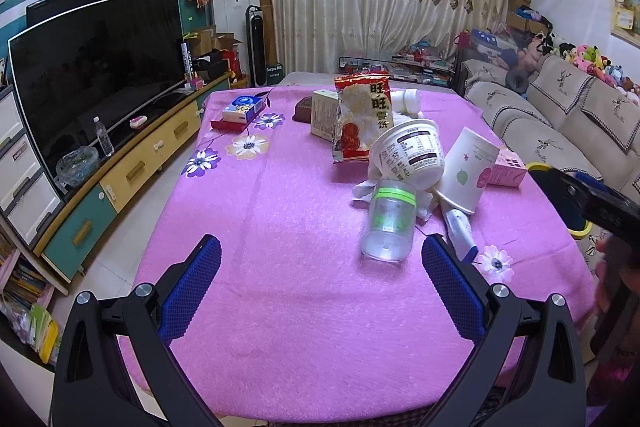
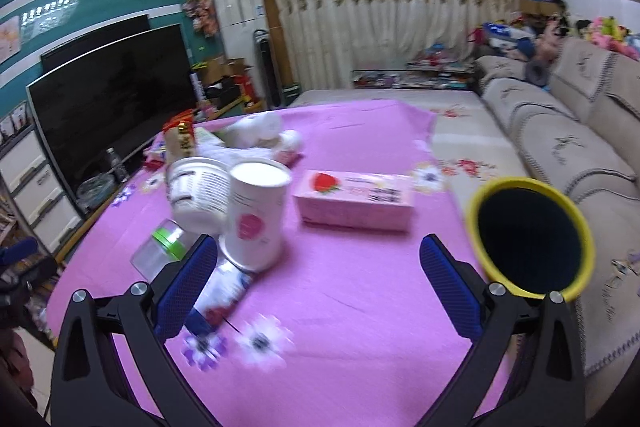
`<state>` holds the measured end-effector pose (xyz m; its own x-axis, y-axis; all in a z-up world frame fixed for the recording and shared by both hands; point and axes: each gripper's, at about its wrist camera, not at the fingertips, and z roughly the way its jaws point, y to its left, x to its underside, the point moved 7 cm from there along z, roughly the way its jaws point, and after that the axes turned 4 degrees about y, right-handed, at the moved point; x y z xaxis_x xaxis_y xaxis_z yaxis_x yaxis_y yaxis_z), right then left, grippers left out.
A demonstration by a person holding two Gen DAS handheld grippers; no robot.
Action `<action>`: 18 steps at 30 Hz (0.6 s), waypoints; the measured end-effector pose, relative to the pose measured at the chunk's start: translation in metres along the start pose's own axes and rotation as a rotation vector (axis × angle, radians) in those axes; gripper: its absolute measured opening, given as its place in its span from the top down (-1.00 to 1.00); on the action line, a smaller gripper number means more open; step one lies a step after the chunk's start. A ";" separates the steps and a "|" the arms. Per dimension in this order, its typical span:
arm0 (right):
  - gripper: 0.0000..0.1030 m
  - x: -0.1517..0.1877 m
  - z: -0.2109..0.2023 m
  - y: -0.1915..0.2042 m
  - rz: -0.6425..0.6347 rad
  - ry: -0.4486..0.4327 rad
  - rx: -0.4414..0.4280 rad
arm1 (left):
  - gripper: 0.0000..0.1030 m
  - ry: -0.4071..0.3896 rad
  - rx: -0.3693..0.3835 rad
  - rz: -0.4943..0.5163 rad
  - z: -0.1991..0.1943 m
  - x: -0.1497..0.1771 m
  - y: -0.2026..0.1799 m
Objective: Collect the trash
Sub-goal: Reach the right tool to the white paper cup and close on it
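Your left gripper (image 1: 321, 269) hangs over the pink tablecloth (image 1: 280, 307) with its blue-padded fingers spread wide and nothing between them. Just ahead of it and slightly right lies a clear plastic jar with a green band (image 1: 390, 219), tipped on its side on crumpled white tissue (image 1: 366, 190). Beyond the jar a white tub with a printed label (image 1: 412, 151) leans against a white paper cup (image 1: 466, 173), and a red snack bag (image 1: 358, 117) stands further back.

Your right gripper (image 2: 319, 267) is likewise wide apart and empty (this view is blurred). The paper cup (image 2: 256, 219) stands just ahead of its left finger, touching the tub (image 2: 198, 193) behind it; the jar (image 2: 160, 247) lies further left. A flattened white-and-blue wrapper (image 2: 224, 291) lies partly behind that left finger. A pink carton with a strawberry (image 2: 354, 199) rests straight ahead, apart from both fingers. To the right, off the table edge, sits a yellow-rimmed bin (image 2: 528, 235).
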<state>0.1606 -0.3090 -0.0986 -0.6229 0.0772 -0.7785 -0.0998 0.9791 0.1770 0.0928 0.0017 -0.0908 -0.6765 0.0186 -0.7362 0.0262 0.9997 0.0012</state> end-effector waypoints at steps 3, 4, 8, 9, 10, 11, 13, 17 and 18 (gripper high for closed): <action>-0.87 -0.013 0.016 0.017 0.007 -0.012 -0.040 | -0.93 0.010 0.004 -0.008 0.007 0.001 0.003; -0.87 -0.018 0.024 0.023 0.005 -0.007 -0.046 | -0.93 0.013 0.004 -0.010 0.010 0.001 0.004; -0.85 -0.027 0.046 0.031 0.014 0.019 -0.066 | -0.93 0.016 -0.006 -0.011 0.017 0.001 0.008; -0.83 -0.028 0.051 0.031 0.017 0.027 -0.064 | -0.93 0.017 -0.009 -0.012 0.019 0.001 0.009; -0.79 -0.029 0.058 0.032 0.023 0.040 -0.060 | -0.93 0.018 -0.010 -0.013 0.020 0.001 0.010; -0.76 -0.030 0.062 0.032 0.027 0.047 -0.060 | -0.93 0.020 -0.009 -0.015 0.023 0.001 0.011; -0.67 -0.031 0.072 0.032 0.040 0.067 -0.062 | -0.93 0.025 -0.008 -0.020 0.026 0.002 0.013; -0.59 -0.033 0.088 0.029 0.063 0.100 -0.063 | -0.93 0.036 -0.008 -0.023 0.032 0.004 0.015; -0.59 -0.033 0.091 0.029 0.067 0.106 -0.066 | -0.93 0.038 -0.008 -0.024 0.033 0.004 0.016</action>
<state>0.2488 -0.2659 -0.1229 -0.7078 0.1186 -0.6964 -0.1038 0.9576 0.2686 0.1146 0.0168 -0.1165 -0.7041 -0.0044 -0.7101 0.0042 0.9999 -0.0103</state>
